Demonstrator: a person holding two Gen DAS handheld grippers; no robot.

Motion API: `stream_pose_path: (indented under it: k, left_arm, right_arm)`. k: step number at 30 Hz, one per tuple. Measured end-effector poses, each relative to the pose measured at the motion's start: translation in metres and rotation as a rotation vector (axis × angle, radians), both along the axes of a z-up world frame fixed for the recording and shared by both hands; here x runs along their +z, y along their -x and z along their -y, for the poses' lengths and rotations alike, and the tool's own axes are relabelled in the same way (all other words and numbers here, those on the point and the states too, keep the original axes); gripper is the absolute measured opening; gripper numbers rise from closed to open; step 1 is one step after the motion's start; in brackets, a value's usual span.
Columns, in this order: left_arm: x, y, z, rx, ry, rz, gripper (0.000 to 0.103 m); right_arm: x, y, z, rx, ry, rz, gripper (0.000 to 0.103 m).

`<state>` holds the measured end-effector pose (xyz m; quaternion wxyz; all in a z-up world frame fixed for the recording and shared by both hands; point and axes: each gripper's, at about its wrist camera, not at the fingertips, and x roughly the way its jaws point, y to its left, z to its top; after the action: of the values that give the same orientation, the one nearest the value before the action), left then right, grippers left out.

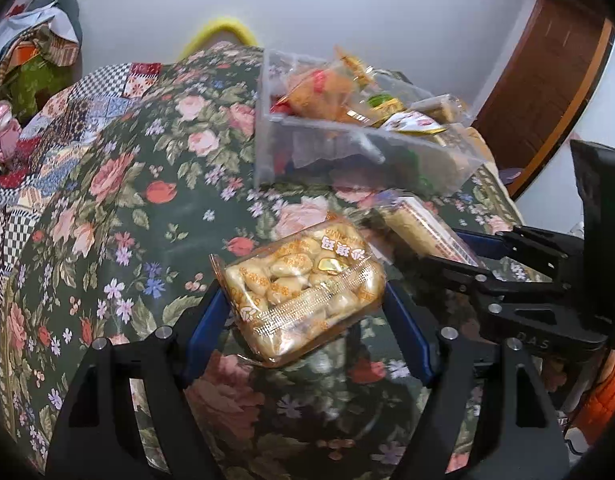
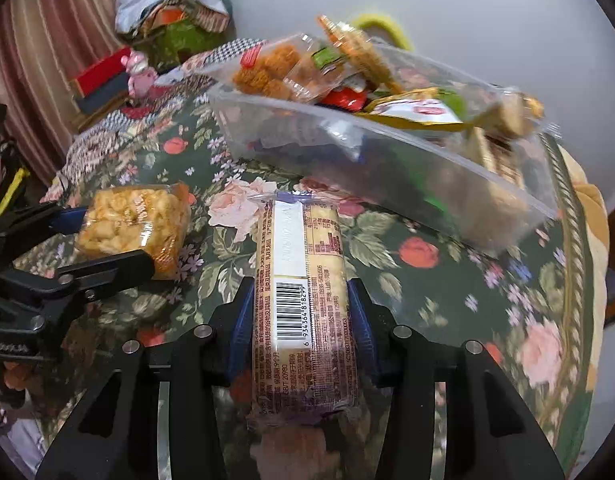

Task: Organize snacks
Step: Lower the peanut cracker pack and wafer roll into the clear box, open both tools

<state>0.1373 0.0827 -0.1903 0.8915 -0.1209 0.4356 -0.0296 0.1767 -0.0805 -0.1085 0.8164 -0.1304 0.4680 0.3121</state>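
My left gripper (image 1: 303, 300) is shut on a clear pack of golden pastries (image 1: 307, 276), its blue pads pressed against both sides, just above the table. In the right wrist view that same pack (image 2: 135, 224) shows at the left between the left gripper's fingers. My right gripper (image 2: 301, 316) is shut on a long cracker packet (image 2: 299, 280) with a barcode, pointing toward the bin. The cracker packet (image 1: 423, 224) also shows at the right of the left wrist view. A clear plastic bin (image 1: 347, 148) (image 2: 407, 168) heaped with several wrapped snacks stands behind both packs.
The table (image 1: 147, 200) has a dark floral cloth under glass. A patchwork cloth (image 1: 79, 120) covers its far left. A pile of fabric and boxes (image 2: 167, 12) and a pink toy (image 2: 141, 72) lie beyond. A wooden door (image 1: 547, 80) stands at the right.
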Motion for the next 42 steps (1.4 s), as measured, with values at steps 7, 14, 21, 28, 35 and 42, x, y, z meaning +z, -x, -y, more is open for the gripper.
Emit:
stream_pose_path:
  k: [7,14,21,28,35,42]
  left_arm:
    - [0.036,-0.007,0.016,-0.025,-0.015,0.079,0.077]
    - [0.068,-0.035,0.031,-0.053,-0.031,0.152,0.077]
    - [0.092,-0.078,0.047,-0.092,-0.043,0.205,0.077]
    - [0.093,-0.138,0.051,-0.101,-0.013,0.176,0.077]
    - [0.083,-0.179,0.047,-0.095,-0.016,0.14,0.077]
    - [0.069,-0.196,0.043,-0.086,-0.05,0.125,0.078]
  right_arm:
    - [0.03,-0.005,0.025,-0.09,-0.072,0.079,0.042]
    - [0.054,-0.018,0.033,-0.176,-0.117,0.174,0.042]
    - [0.068,-0.043,0.034,-0.229,-0.153,0.222,0.042]
    - [0.077,-0.071,0.035,-0.251,-0.154,0.239,0.042]
    - [0.073,-0.103,0.032,-0.255,-0.158,0.199,0.042]
    - [0.063,-0.117,0.028,-0.236,-0.174,0.144,0.043]
